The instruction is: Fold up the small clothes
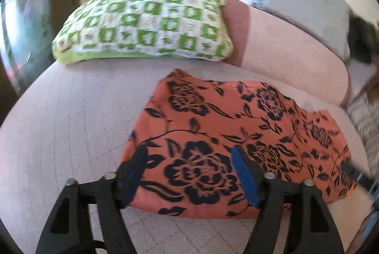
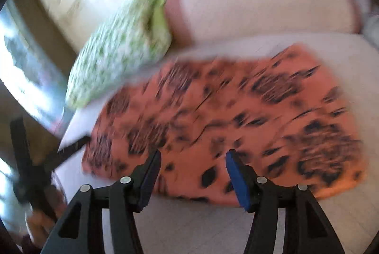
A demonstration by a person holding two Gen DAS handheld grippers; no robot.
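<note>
Left gripper (image 1: 189, 173): jaws apart, nothing pinched. Its blue pads (image 1: 244, 175) hang over the near edge of the orange floral garment (image 1: 236, 126), one finger on either side of a large black rose; I cannot tell whether the tips touch the cloth.

Right gripper (image 2: 193, 174): jaws also apart and empty, poised over the garment's near edge (image 2: 213, 116). This view is badly smeared, so contact is uncertain here too.

The garment lies as a rough rectangle, apparently already folded over at least once, on the pale quilted bed cover (image 1: 66, 116), towards the near edge of the bed. Beyond it, near the far edge, a green-and-white crocheted cushion (image 1: 146, 24) leans beside a pink pillow (image 1: 279, 40), clear of the garment. A grey pillow (image 1: 303, 7) sits further back.

Risks as I judge them:
- The fabric looks thin and slippery. If I close on the top layer only, the fold underneath may drag open.
- If I close too deep, I could pinch the bed cover along with the garment and pull both.
- The two grippers stand close together along one edge, so uneven lifting would skew the next fold.
- A long sweep away from me could shove the garment into the cushion.
</note>
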